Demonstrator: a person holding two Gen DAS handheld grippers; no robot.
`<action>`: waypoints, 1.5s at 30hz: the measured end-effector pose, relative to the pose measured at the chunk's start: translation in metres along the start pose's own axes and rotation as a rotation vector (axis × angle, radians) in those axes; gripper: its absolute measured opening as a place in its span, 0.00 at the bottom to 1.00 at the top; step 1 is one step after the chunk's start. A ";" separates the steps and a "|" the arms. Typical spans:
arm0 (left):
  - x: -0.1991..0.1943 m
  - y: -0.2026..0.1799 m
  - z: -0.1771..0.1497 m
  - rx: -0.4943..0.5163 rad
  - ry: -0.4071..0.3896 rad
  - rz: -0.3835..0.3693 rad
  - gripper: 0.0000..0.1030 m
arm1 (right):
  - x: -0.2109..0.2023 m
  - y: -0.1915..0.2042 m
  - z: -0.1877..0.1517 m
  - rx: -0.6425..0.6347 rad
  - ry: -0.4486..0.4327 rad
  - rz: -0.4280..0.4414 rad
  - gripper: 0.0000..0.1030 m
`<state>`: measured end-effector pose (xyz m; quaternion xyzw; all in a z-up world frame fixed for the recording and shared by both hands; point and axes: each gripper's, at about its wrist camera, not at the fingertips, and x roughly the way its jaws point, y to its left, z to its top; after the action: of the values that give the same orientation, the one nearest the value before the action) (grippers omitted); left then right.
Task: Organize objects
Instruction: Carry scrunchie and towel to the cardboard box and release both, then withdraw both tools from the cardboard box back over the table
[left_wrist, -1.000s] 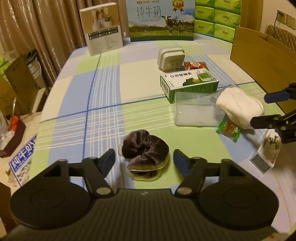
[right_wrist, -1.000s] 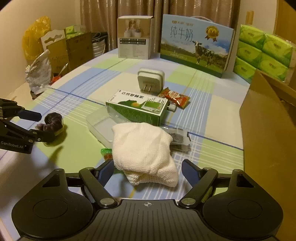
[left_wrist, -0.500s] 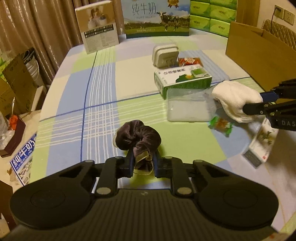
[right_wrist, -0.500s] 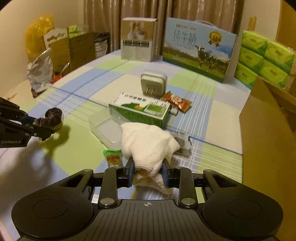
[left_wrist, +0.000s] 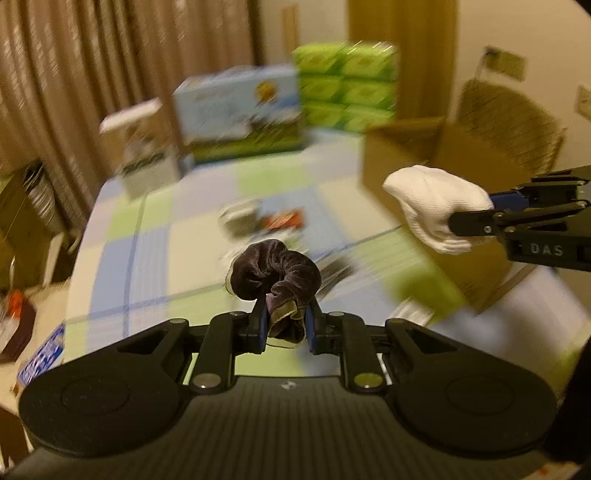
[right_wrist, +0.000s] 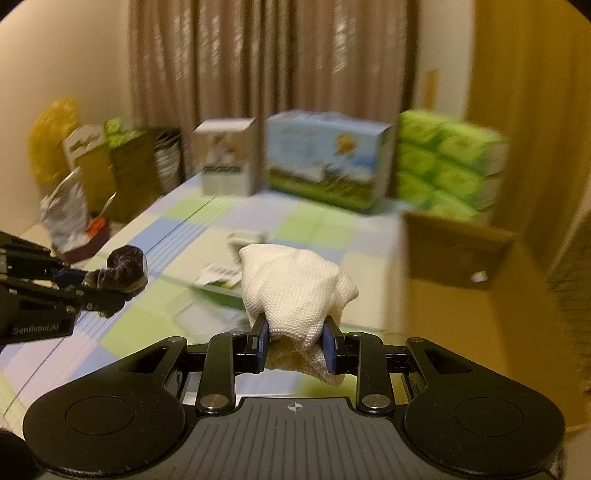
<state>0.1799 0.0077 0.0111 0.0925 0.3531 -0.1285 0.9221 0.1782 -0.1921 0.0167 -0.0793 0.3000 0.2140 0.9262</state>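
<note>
**Scrunchie and white cloth both held up off the table**

Scrunchie (left_wrist: 275, 266) first: it is dark purple and soft, and my left gripper (left_wrist: 284, 325) has its jaws squeezed tight on the bottom fold of it. The rest of it puffs up above the blue pads. It hangs in the air over the checked tablecloth (left_wrist: 155, 236), not touching it.

My right gripper (right_wrist: 295, 345) has its jaws pinched on the white cloth (right_wrist: 295, 291). The cloth bunches up in a lump above the pads, and a little corner sticks out below them. It is up in the air too. From the left camera I can see the cloth in front of the open cardboard box (left_wrist: 424, 155) on the right side of the table.

At the far edge of the table stand a small white box (right_wrist: 229, 162), a blue milk carton box (right_wrist: 325, 158) and a stack of green tissue packs (right_wrist: 447, 166). Things lying on the table are too blurry for me to name.
</note>
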 end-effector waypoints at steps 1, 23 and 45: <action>-0.004 -0.013 0.009 0.011 -0.015 -0.017 0.15 | -0.010 -0.009 0.002 0.010 -0.009 -0.017 0.26; 0.071 -0.208 0.101 0.179 -0.032 -0.254 0.23 | -0.054 -0.174 -0.033 0.238 0.000 -0.182 0.27; 0.002 -0.108 0.069 -0.023 -0.079 -0.118 0.76 | -0.108 -0.133 -0.029 0.354 -0.121 -0.052 0.91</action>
<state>0.1915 -0.1130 0.0517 0.0559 0.3228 -0.1819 0.9271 0.1440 -0.3565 0.0595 0.0901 0.2746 0.1385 0.9473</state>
